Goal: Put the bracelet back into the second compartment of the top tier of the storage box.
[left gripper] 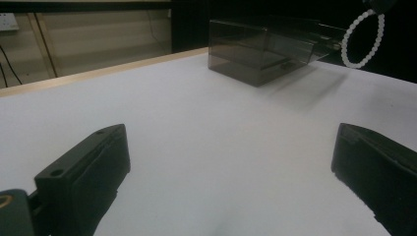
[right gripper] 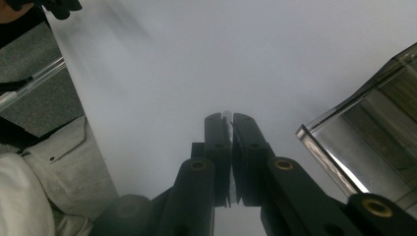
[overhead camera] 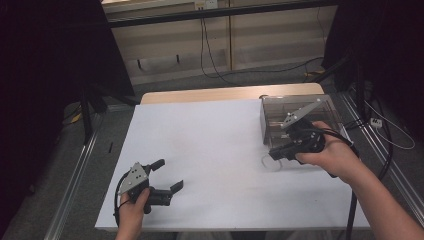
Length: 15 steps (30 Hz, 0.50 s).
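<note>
The room is dim, with the white table sheet (overhead camera: 210,150) the brightest surface and both upper corners of the high view sunk in near black. In the left gripper view the left gripper (left gripper: 231,162) has soft-edged, out-of-focus jaws, while beyond them the smoky box (left gripper: 255,54) casts a faint smeared shadow toward the bead bracelet (left gripper: 363,39), which stands out pale against darkness. In the right gripper view, streaky blur runs across the sheet ahead of the right gripper (right gripper: 228,120), and glare lines the box rim beside it.
</note>
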Motion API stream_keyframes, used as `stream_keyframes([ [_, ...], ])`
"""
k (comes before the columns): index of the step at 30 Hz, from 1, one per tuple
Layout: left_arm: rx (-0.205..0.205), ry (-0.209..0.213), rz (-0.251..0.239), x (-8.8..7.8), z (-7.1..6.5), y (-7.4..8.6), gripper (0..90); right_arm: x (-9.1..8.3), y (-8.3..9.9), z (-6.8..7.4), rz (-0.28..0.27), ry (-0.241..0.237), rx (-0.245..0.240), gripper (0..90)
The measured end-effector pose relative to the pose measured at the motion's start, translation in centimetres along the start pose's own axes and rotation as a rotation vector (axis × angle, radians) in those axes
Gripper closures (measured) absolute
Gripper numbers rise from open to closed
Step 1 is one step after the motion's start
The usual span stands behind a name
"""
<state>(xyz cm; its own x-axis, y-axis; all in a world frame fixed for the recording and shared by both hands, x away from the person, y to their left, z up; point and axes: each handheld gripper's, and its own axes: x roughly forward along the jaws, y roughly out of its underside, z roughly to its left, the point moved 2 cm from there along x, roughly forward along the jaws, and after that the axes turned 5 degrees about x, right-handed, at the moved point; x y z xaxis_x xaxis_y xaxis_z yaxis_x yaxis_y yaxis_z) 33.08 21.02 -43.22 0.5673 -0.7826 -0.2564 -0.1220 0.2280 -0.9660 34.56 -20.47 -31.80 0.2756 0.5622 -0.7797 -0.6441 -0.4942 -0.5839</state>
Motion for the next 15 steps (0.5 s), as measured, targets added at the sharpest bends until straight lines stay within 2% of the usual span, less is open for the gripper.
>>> stream_keyframes([
  [15,0.005,-0.002,-0.001,-0.1,0.0,0.0,1.6,-1.4,-0.6,-1.8,0.017,0.036,0.058,86.3],
])
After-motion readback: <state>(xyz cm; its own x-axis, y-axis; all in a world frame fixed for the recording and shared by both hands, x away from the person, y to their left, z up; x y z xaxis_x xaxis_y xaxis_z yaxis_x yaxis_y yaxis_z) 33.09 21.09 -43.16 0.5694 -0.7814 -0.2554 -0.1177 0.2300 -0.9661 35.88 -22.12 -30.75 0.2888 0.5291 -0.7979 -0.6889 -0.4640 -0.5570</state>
